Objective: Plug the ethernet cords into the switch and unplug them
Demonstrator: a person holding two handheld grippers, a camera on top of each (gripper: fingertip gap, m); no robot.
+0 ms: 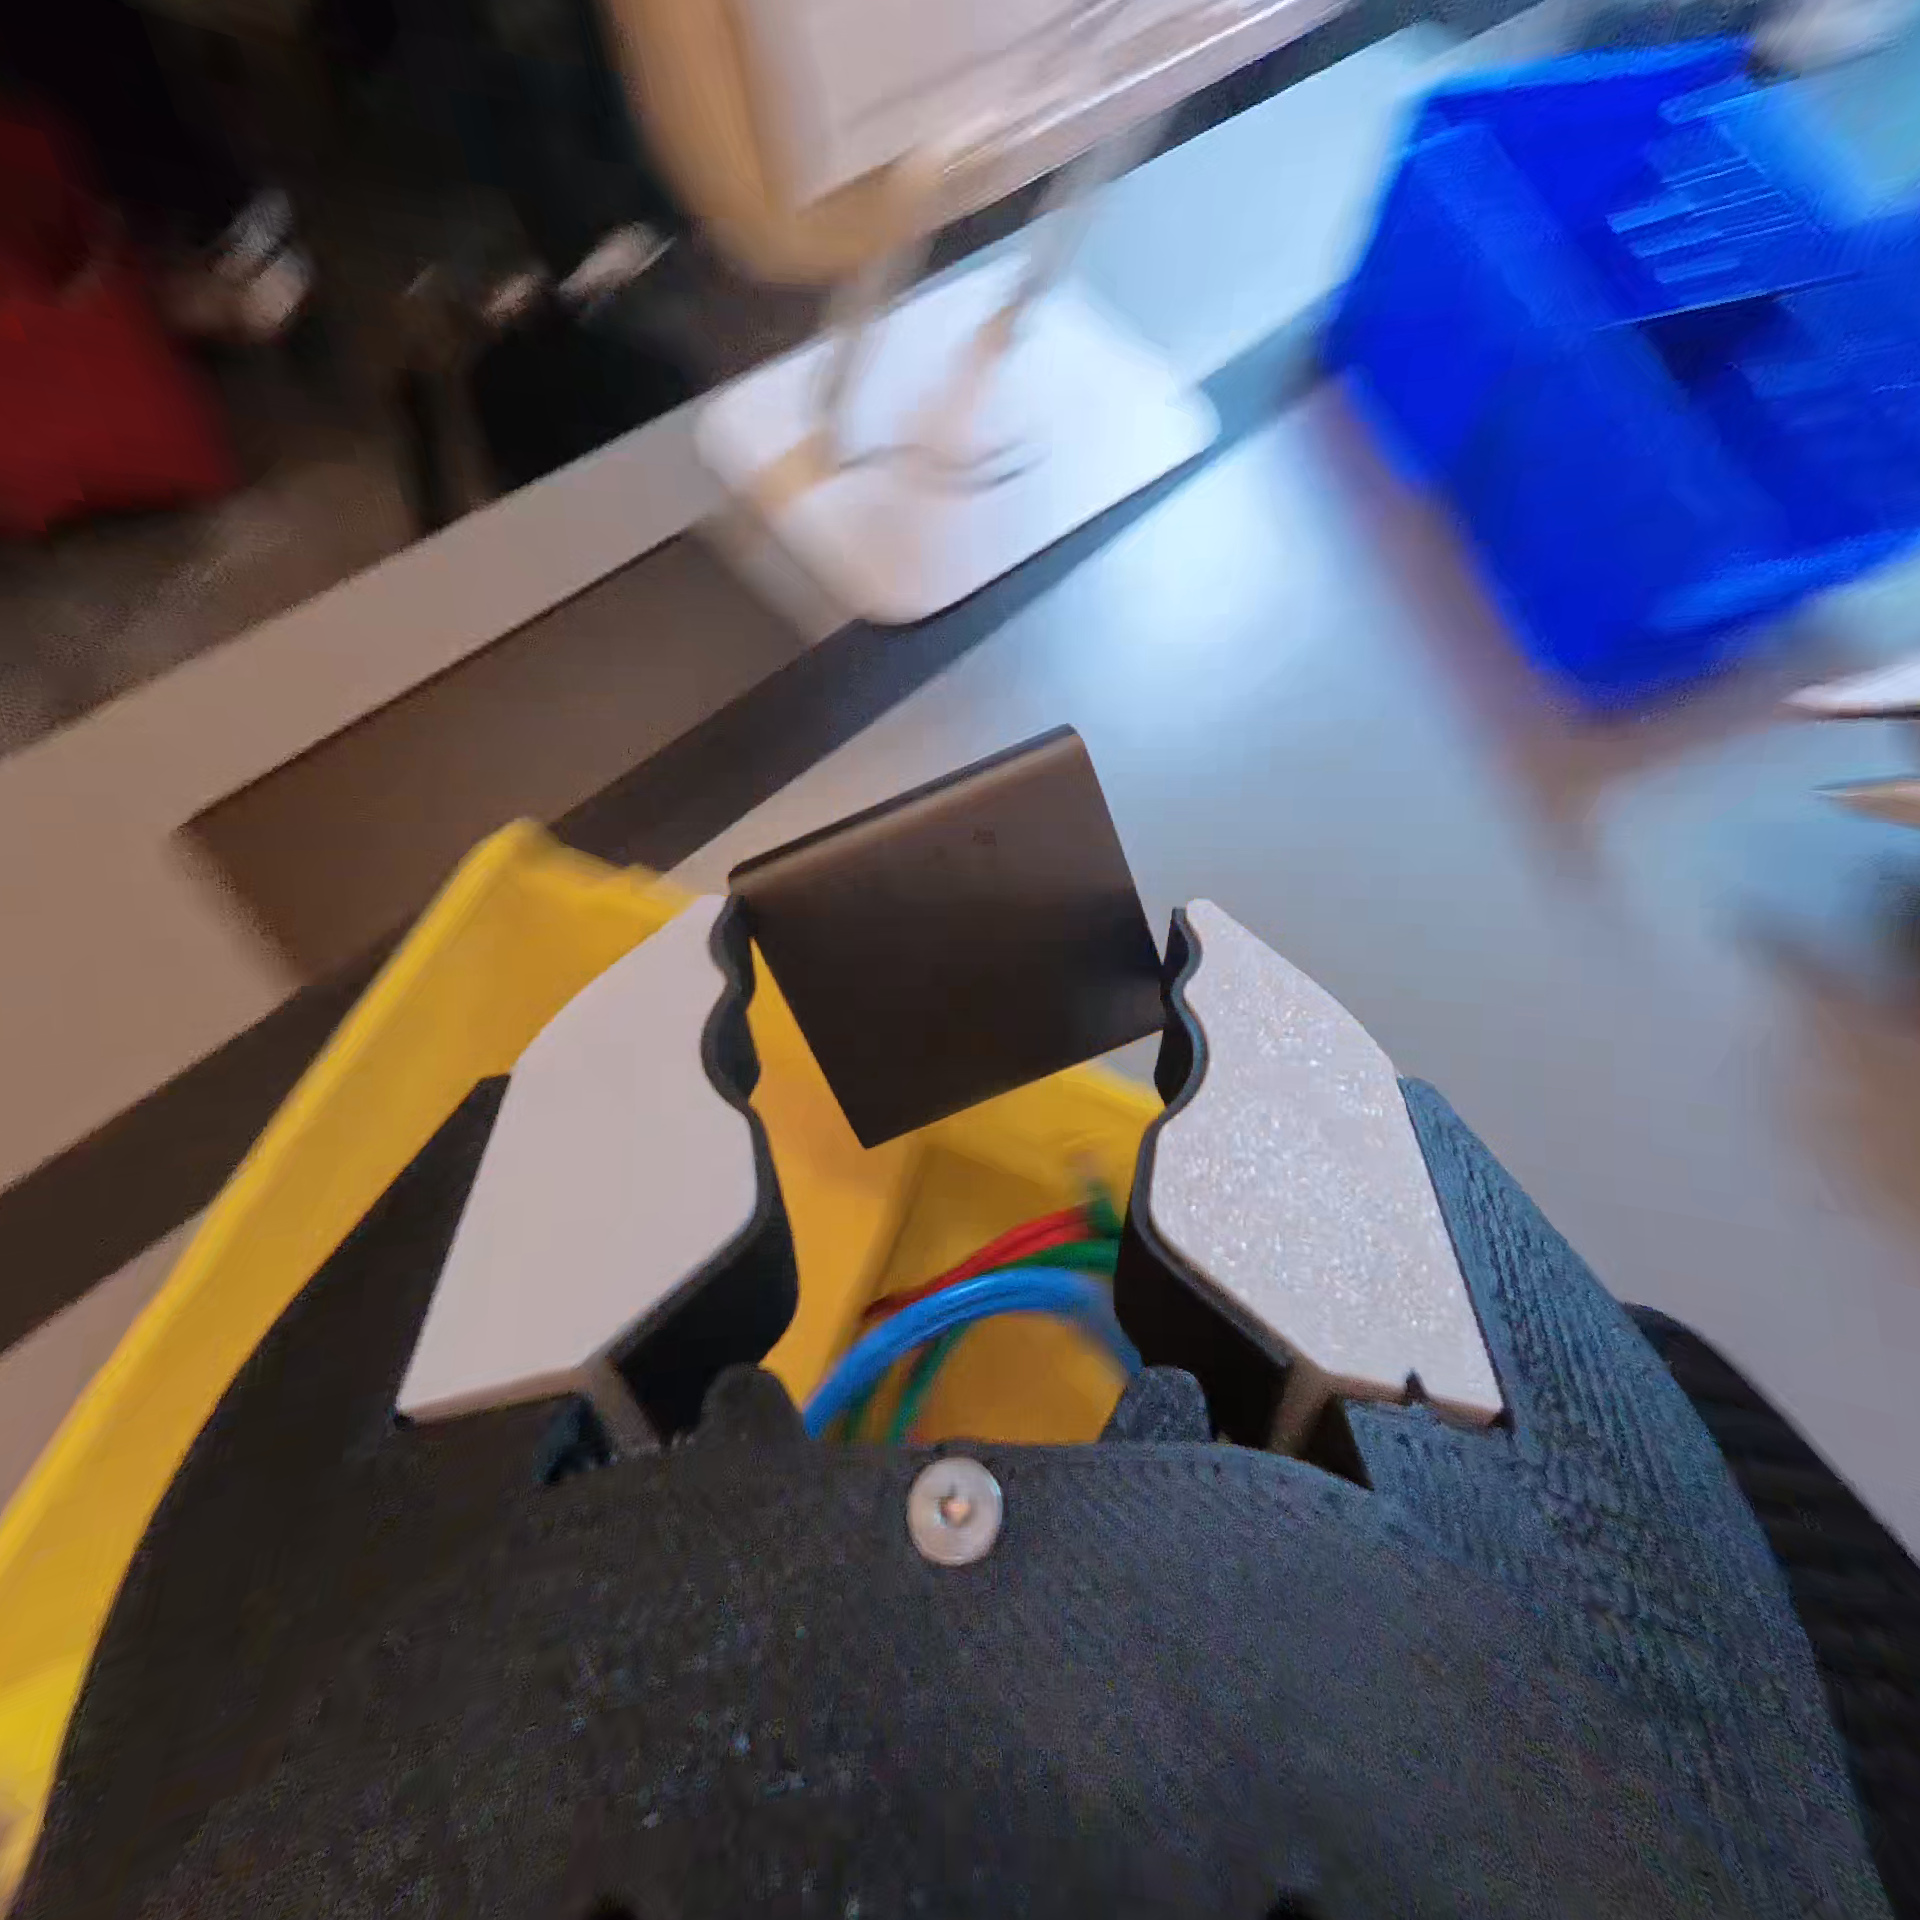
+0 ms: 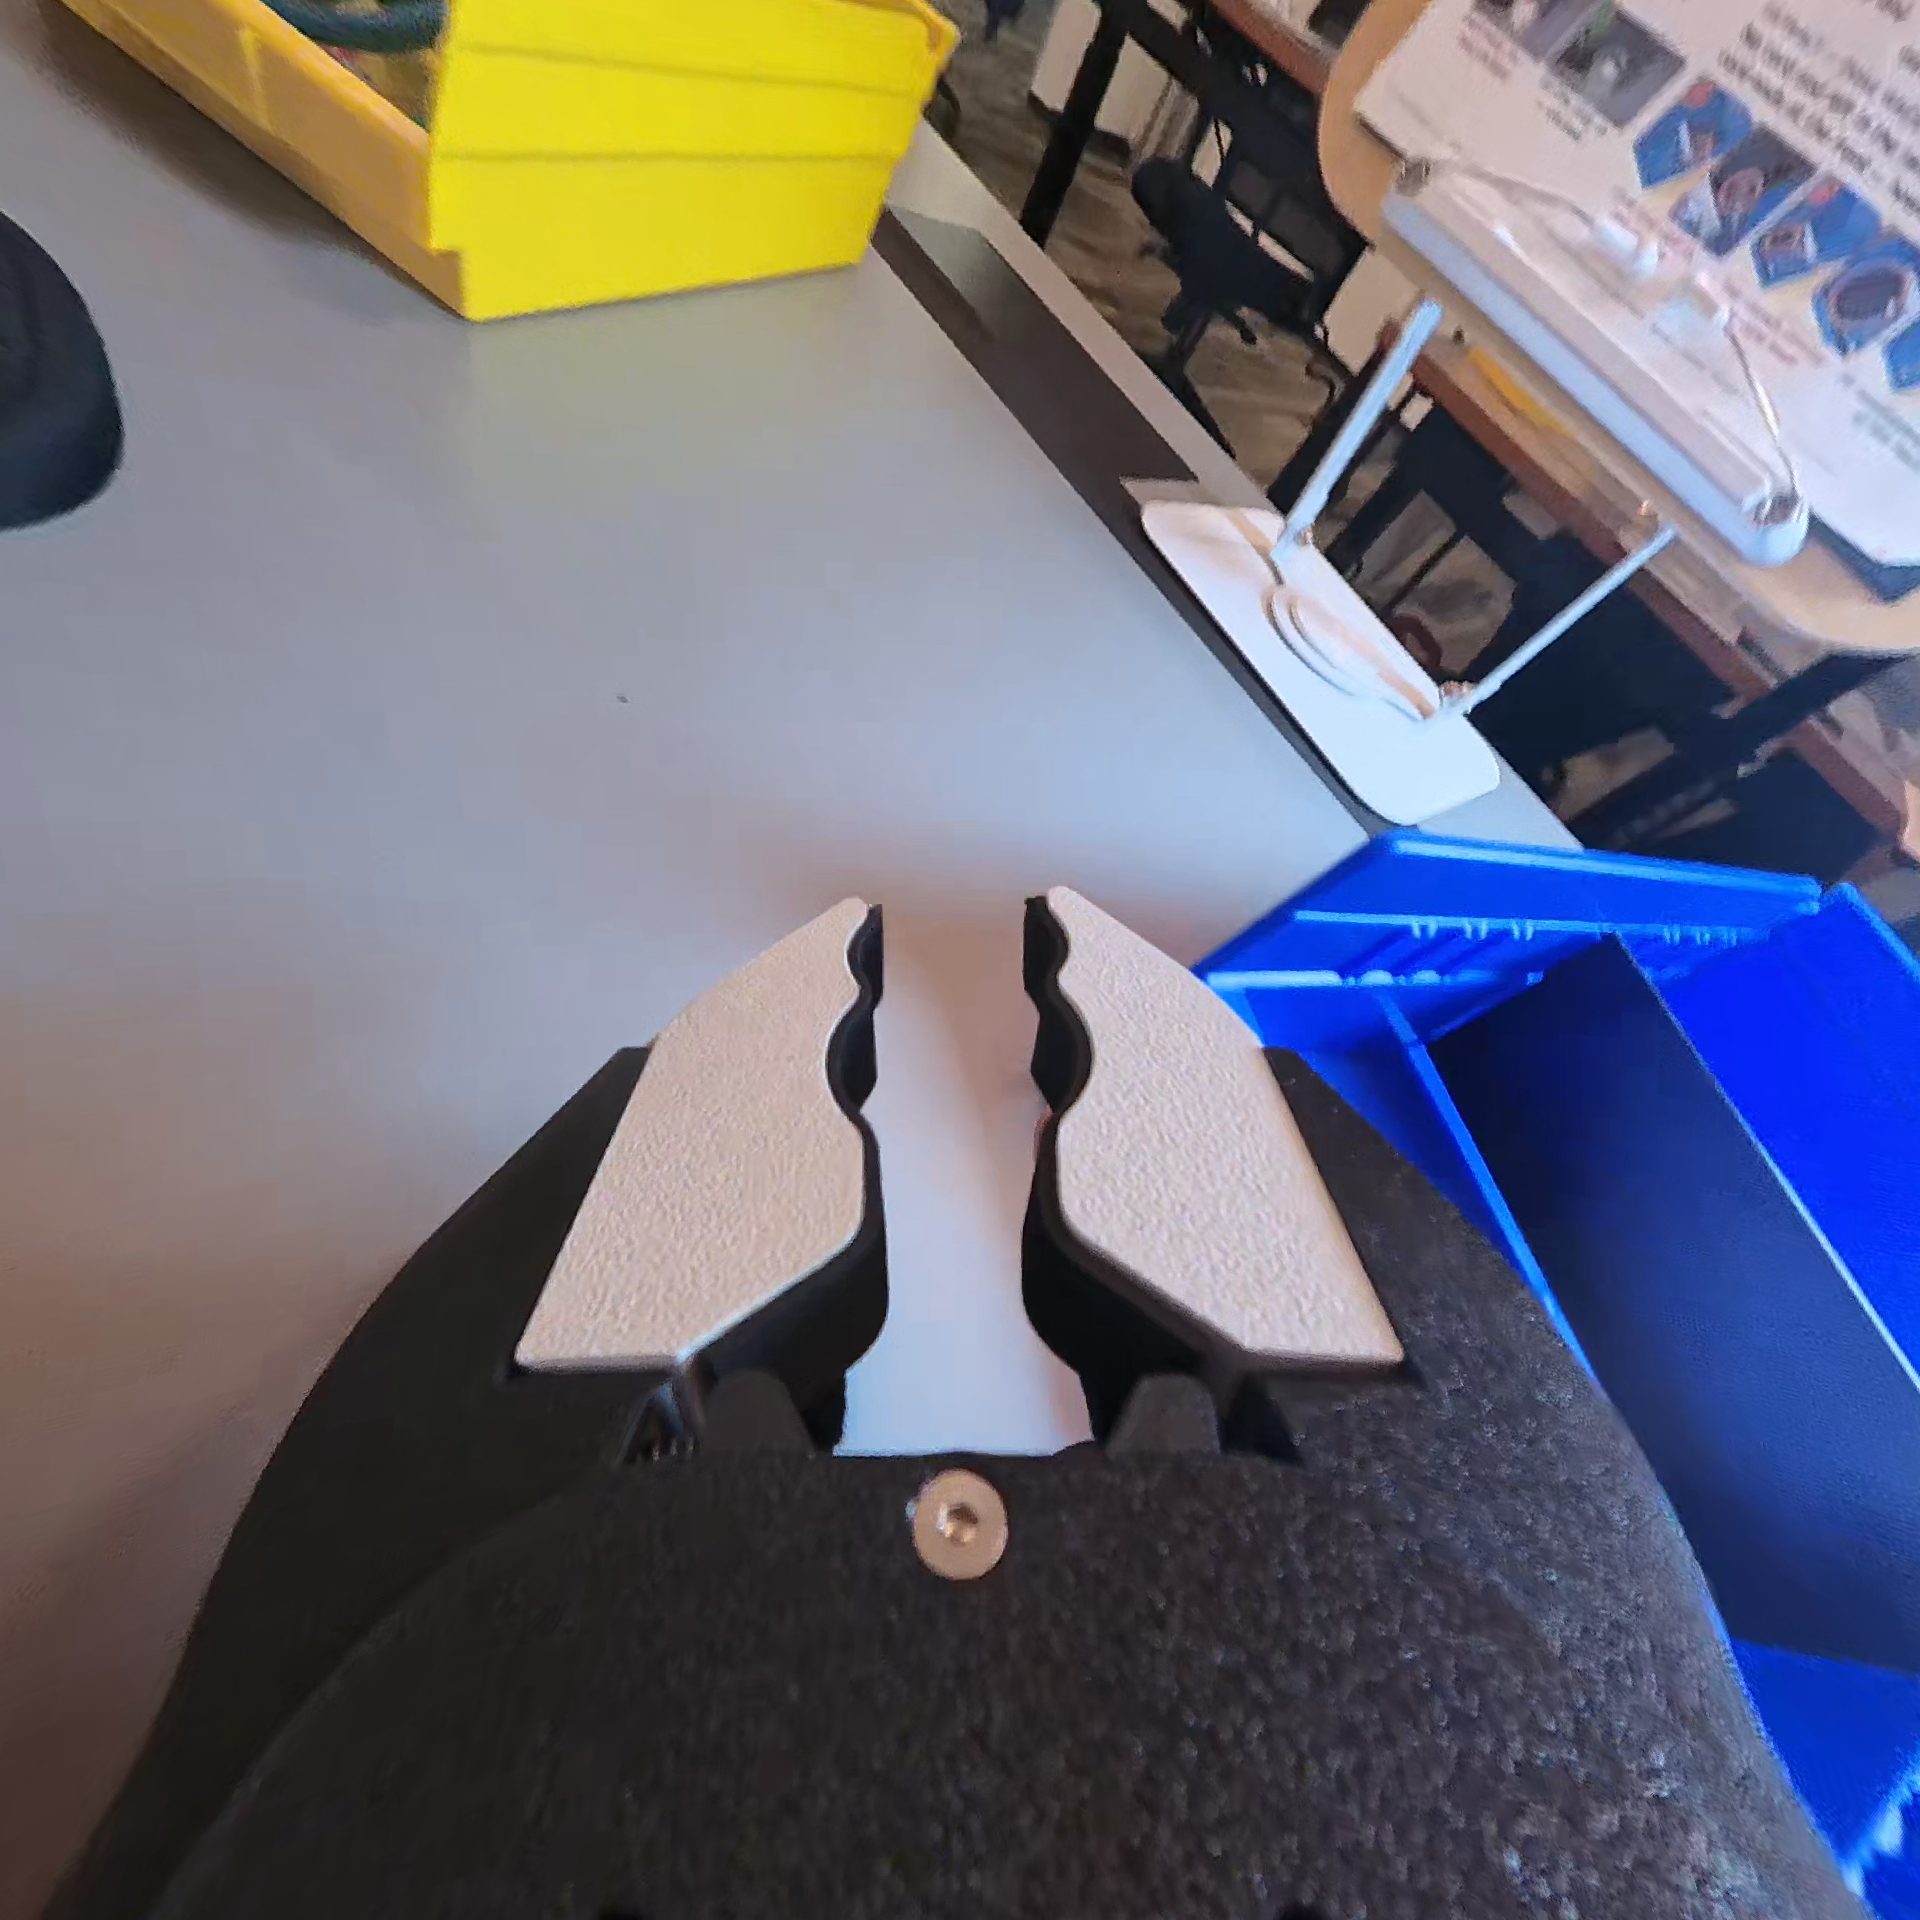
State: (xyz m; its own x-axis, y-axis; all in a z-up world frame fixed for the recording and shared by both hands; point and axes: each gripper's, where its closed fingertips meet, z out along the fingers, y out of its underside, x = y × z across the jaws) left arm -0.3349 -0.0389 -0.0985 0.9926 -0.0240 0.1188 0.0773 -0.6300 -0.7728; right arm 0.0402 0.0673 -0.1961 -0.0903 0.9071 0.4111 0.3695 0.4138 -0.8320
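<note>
My biggest worry is the table (image 2: 540, 644): its far edge runs close behind the yellow bin (image 1: 343, 1049), and a white stand base (image 2: 1340, 665) sits right on that edge, so a wide swing could knock something off. The open grey middle between the two bins is my safest room to work.

The blue bin (image 2: 1714, 1195) sits just beside my right gripper (image 2: 954, 914), whose fingers are parted with nothing between them; drifting right would clip the bin's wall.

My left gripper (image 1: 951, 914) hangs over the yellow bin, pinching a flat black box, which I take to be the switch (image 1: 951, 935), by its side edges near the fingertips. The box sits skewed in the grip, so I judge it could twist or slip out if I move fast, and this view is already blurred.

The ethernet cords (image 1: 977, 1299), red, green and blue, lie coiled in the yellow bin below; they could tangle when lifted out.
</note>
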